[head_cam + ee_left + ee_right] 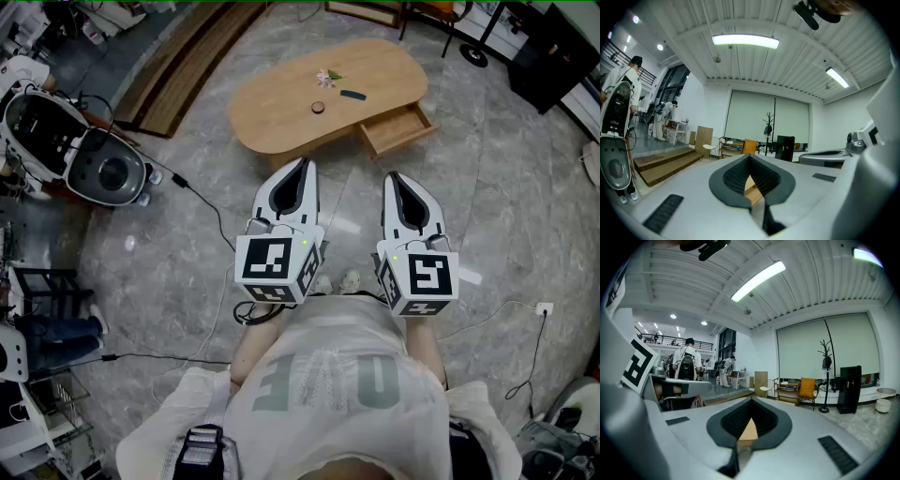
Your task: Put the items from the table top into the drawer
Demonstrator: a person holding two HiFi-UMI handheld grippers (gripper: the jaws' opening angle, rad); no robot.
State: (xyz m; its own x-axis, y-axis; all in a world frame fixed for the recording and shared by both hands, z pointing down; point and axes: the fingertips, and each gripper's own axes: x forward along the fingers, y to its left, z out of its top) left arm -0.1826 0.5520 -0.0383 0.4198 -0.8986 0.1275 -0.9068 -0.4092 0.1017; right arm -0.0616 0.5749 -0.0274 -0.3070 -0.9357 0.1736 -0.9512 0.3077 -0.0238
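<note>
Closest to the person, the left tongs [302, 164] and the right tongs [393, 177] are held side by side, nearly level. Each pair is pressed together at the tips with nothing between them. Both point at the desk [272, 108], which stands well apart from them across bare floor.

The drawer [398, 129] is pulled out of the desk's near edge toward its right end, straight ahead of the right tongs. Three small things sit near the desk's middle:

- A round brown disc [318, 107] is closest to the near edge and most in line with the left tongs.
- A dark flat bar [352, 95] is just behind it, its long axis along the desk's length.
- A pale flower-like piece [327, 77] is farthest back.

The left hand looks the readier one for the disc.
</note>
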